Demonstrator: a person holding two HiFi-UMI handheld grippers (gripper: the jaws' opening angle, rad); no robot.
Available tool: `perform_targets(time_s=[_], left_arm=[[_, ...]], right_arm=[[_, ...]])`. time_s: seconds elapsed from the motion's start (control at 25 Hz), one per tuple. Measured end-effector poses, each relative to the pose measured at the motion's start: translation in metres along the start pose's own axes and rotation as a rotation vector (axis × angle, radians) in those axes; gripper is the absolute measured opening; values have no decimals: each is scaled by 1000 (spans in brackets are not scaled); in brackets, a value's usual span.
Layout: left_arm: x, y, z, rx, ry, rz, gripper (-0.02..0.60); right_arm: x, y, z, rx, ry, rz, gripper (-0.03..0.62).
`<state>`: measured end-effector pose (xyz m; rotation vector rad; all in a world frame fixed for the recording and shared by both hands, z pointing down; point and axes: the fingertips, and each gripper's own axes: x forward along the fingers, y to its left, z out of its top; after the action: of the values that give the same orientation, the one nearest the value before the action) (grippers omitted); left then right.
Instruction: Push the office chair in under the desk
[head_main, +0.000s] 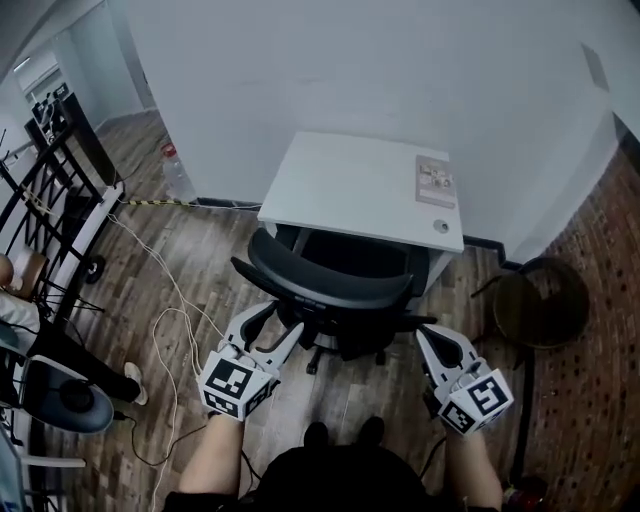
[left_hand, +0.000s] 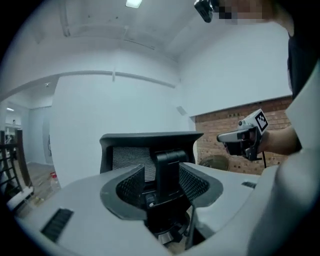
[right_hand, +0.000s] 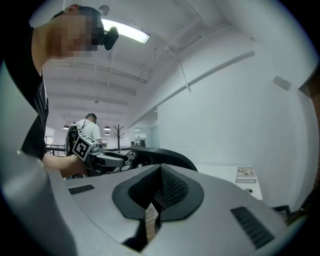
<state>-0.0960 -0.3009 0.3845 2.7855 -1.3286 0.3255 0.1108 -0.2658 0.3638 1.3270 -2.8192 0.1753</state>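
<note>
Chair (head_main: 345, 320) | seat faces desk (head_main: 350, 185) | backrest (head_main: 330, 283) parallel to desk front

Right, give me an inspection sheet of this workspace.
Surface: white desk, bare apart from a booklet near its right end.
Job's things: office chair faces the desk, backrest just short of its front edge.
Clutter: bottle by the wall, round stool to the right.
Grippers: left claw open, right claw shut; both empty, behind the chair.
Cables: white cable looped on the floor at left.
Surroundings: wood floor, white wall, black railing at left.
</note>
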Motion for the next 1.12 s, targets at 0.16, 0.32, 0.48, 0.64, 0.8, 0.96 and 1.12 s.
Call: perform_targets(time_s=[0.16,0.32,0.48,0.64,0.8,0.96,1.12], left_arm=[[6,-13,4,-49,-10,94,216],[3,-20,1,-100,-1,197,204],[2,-32,-3,-131,4,267,143],[-5,-32,0,-130,15,334,110],[-17,-16,7,-111,28,391,32],[-29,3,11,-144,12,409,28],[-38,7,18,-139,-7,406,26]], right_arm=[[-13,-25,0,30,-13,14,3],[-15,-39,-1,39,-25,54,3],[-11,-39,-5,28,-26,126,3],[-6,-36,4,23,-34,169,3],[2,-37,17,-8,-45,155,3],[6,-31,29,-25,-62,127,3],[5,-20,39,-56,-64,105,3]])
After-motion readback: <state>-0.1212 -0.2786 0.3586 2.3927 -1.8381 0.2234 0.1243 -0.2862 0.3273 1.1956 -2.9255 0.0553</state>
